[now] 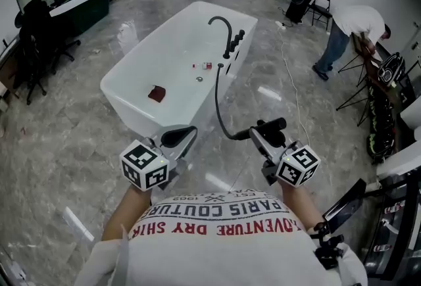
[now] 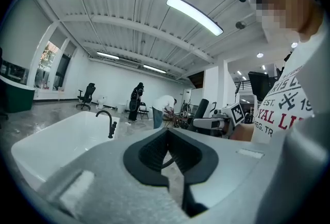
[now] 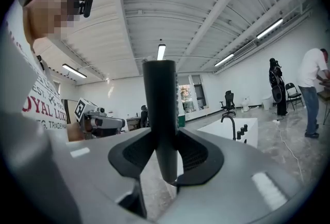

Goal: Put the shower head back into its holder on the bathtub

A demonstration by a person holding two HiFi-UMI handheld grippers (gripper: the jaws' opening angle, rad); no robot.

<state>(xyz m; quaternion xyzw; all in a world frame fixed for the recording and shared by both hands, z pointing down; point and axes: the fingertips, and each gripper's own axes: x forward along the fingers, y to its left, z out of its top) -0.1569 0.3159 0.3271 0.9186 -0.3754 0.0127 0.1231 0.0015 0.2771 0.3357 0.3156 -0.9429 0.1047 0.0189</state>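
One hand is loaded: my right gripper (image 1: 260, 135) has its fingers clamped on the black shower head (image 1: 268, 128).
Its handle lies crosswise, roughly 9 to 3. The tap fittings (image 1: 233, 41) on the bathtub (image 1: 125, 107) rim, likely the holder, lie well ahead between 11 and 12 o'clock. My left gripper (image 1: 181, 137) is farther off, fingers closed and empty.

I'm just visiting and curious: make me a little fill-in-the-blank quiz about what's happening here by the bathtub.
1. The right gripper is shut on the black ____, whose hose trails to the white bathtub.
2. The left gripper is shut and holds ____.
3. The cloth lying in the bathtub is dark ____.
Missing words: shower head; nothing; red.
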